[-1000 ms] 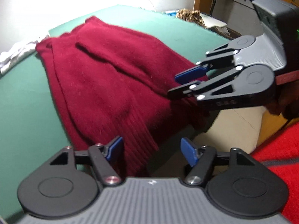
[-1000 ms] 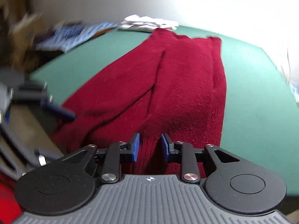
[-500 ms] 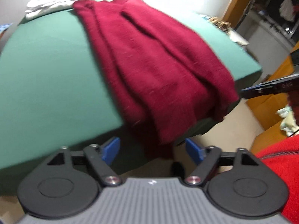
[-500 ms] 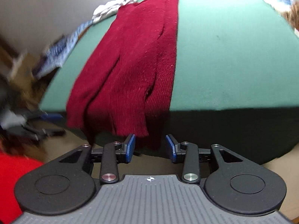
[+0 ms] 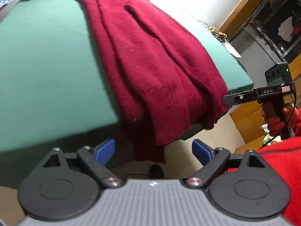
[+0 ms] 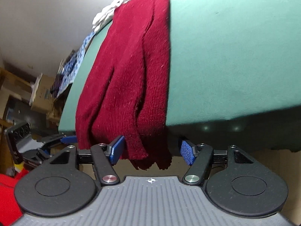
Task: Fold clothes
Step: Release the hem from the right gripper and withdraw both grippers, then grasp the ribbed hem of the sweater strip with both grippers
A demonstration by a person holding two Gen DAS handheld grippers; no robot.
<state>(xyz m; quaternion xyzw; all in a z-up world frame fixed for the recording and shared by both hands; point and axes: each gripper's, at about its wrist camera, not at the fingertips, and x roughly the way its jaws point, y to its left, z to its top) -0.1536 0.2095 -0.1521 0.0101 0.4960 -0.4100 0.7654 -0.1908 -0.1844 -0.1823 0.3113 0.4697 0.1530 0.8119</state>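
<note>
Both claws, left [image 5: 153, 149] and right [image 6: 151, 151], have dropped from above the worktop [image 5: 47, 60] to its near edge, jaws still opening around the overhanging sweater [image 5: 150, 66] hem, unpinched, apparently readying a fold.

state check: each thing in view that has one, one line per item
red sweater: folded lengthwise, laid along the table, near end hanging over the edge
green table: covered in green cloth, sweater lying on it
left gripper: jaws opening, hanging hem between them, not gripped
right gripper: jaws opening, hanging hem between them, not gripped
</note>
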